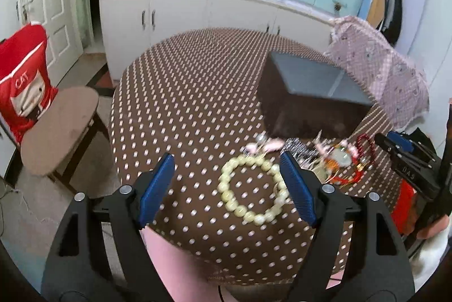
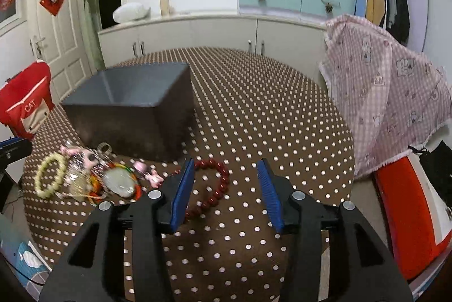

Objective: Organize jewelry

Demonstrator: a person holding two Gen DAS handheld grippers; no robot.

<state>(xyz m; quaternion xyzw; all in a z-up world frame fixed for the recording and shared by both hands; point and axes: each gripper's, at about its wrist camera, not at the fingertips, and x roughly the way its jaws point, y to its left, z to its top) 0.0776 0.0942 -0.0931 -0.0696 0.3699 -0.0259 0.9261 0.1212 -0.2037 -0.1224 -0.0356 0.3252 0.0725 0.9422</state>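
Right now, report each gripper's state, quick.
Left gripper: open, empty, above the pale bead bracelet.
Right gripper: open, empty, by the red bead bracelet.

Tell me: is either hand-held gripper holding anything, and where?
Nothing held. The left hand-held gripper is open around the pale bracelet; the right hand-held gripper is open over the red bracelet.

Matt cloth on the table (image 2: 282, 118), brown with pale dots. On it, a dark box (image 2: 135, 115) – flat, dull, smooth-walled. Just in front of the box: glossy cream beads of a bracelet (image 1: 254, 186), polished red beads of another (image 2: 217, 183), a pale smooth jade-like pendant (image 2: 118, 180). Beside the box, soft checked pink fabric (image 2: 389, 92). Ribbed blue rubbery-looking pads (image 2: 183, 194) on matt black plastic – bright metal pins.
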